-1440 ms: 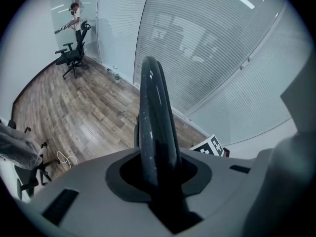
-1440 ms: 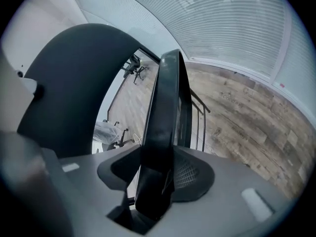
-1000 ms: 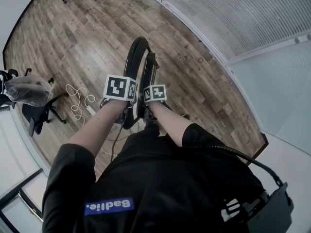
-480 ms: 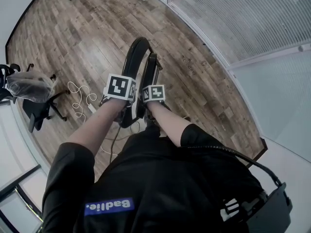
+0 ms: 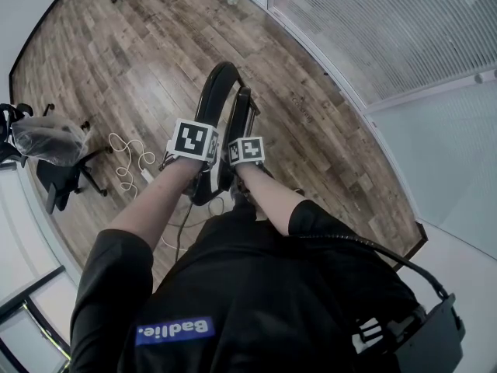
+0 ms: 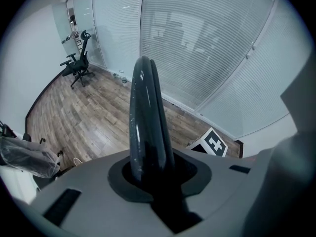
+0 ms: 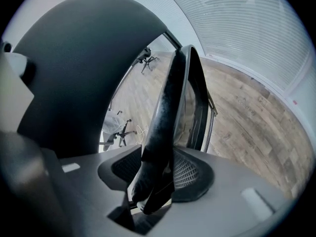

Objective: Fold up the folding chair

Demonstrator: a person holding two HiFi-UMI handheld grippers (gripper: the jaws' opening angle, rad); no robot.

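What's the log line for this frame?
chair: upright, panels nearly together | left gripper: shut on chair | right gripper: shut on chair

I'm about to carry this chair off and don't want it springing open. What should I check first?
1. Left gripper shut on the folding chair: ok.
2. Right gripper shut on the chair too: ok.
3. Left panel and right panel fully together: cannot tell; the head view shows a narrow gap between them.
4. Chair's feet on the floor: cannot tell; the person's arms hide them.
5. White cable apart from the chair, off to its left: ok.
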